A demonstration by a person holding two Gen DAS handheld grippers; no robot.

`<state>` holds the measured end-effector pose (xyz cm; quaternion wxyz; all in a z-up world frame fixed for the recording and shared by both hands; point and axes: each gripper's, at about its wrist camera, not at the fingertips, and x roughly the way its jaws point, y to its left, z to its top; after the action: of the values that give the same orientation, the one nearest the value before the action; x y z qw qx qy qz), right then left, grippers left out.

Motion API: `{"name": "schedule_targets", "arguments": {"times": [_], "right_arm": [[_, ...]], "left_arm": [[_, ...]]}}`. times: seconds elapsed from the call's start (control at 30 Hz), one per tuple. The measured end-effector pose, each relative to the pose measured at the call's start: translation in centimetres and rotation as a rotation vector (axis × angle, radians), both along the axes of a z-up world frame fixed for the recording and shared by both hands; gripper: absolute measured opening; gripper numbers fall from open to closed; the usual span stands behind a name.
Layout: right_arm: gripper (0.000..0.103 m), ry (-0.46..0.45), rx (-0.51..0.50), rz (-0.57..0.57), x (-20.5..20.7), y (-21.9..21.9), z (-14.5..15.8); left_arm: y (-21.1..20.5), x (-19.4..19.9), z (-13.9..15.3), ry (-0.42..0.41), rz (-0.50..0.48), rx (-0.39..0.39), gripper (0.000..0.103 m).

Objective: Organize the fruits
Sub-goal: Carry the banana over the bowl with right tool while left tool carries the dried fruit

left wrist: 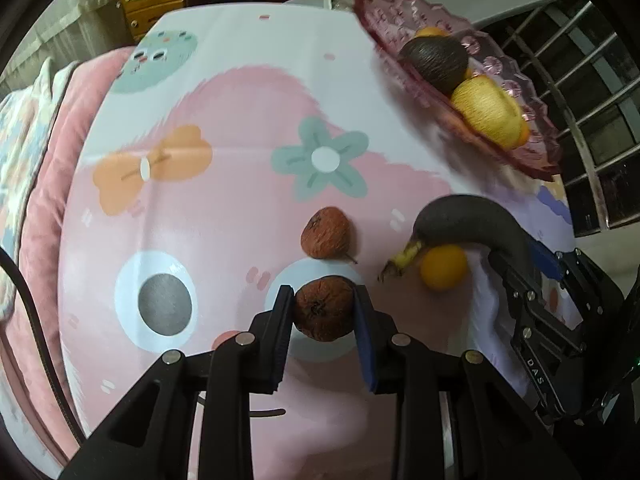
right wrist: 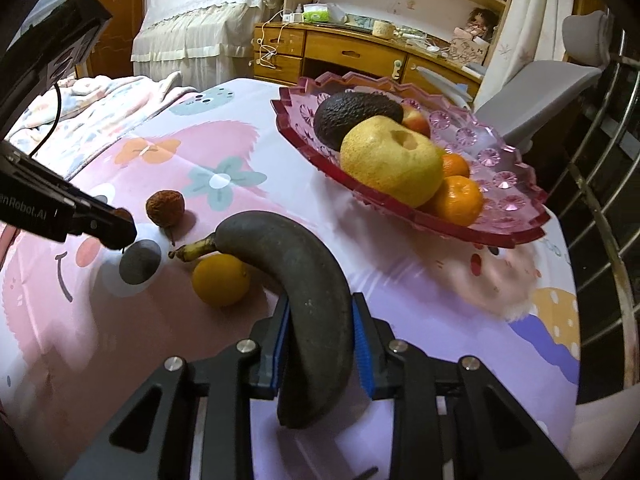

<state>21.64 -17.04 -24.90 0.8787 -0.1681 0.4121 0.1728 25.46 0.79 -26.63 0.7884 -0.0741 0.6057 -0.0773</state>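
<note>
Bedroom table (right wrist: 460,292), patterned cloth. Pink dish (right wrist: 516,196) at far right edge already holds an avocado, pear and oranges. Left gripper (left wrist: 324,312) is clamped on a shrivelled brown fruit (left wrist: 325,307); right gripper (right wrist: 320,344) is clamped on the blackened banana (right wrist: 304,280). Mid-table, one brown fruit (right wrist: 165,208) and one orange (right wrist: 221,278) remain.
</note>
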Motion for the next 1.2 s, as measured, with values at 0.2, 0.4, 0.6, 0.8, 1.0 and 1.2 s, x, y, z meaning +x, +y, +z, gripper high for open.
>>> {"name": "schedule_targets", "arguments": {"times": [0.2,0.4,0.6,0.8,1.0,1.2], "right_arm": [[0.028,-0.013,0.013,-0.021,-1.2,-0.2,2.1],[0.028,-0.034,0.048,-0.052,-1.8,-0.8,4.8],[0.028,-0.065,0.092,-0.106,-1.0,-1.8,7.6],[0.028,-0.100,0.141,-0.178,0.8,-3.3,10.2],[0.028,-0.140,0.216,-0.269,3.5,-5.0,11.8],[0.028,-0.164,0.300,-0.362,6.8,-7.2,11.8]], "left_arm": [[-0.4,0.2,3.0,-0.055,-0.039,-0.008,0.027],[-0.8,0.8,6.1,-0.123,-0.067,-0.017,0.027],[-1.4,1.9,9.6,-0.217,-0.074,-0.025,0.028],[-2.1,3.4,12.5,-0.297,-0.069,-0.063,0.028],[-2.9,5.3,14.0,-0.372,-0.056,-0.101,0.028],[-4.1,8.1,14.0,-0.408,-0.046,-0.140,0.028]]}}
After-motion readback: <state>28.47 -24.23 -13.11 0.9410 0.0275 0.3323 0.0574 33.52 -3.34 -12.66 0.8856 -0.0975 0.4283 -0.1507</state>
